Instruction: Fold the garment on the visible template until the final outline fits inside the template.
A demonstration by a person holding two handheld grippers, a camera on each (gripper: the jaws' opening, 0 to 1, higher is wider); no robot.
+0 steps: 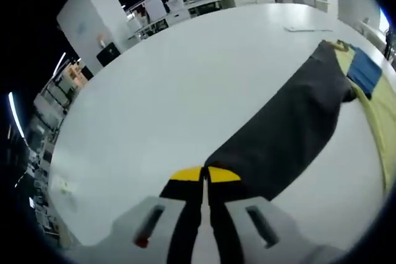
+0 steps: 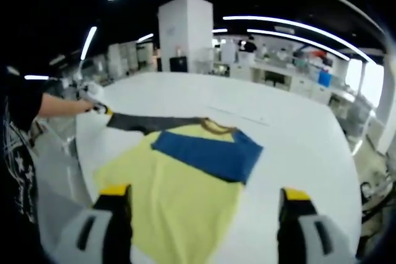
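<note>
Garment (image 2: pixel 179 196): yellow body, blue chest panel, dark sleeve (image 1: pixel 291 128) stretched flat across white table (image 1: pixel 161 97). Left gripper (image 1: pixel 205 176): jaws pinched on sleeve cuff. Right gripper (image 2: pixel 204 199): jaws wide, empty, above yellow hem.

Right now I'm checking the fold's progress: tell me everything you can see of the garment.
The garment is a soft cloth shirt, pale yellow in the body with a blue chest panel and a dark grey sleeve. It lies flat on the white table, collar away from the right gripper, whose jaws stand wide apart above the hem. The sleeve is stretched out sideways, its end pinched by the shut left gripper.
</note>
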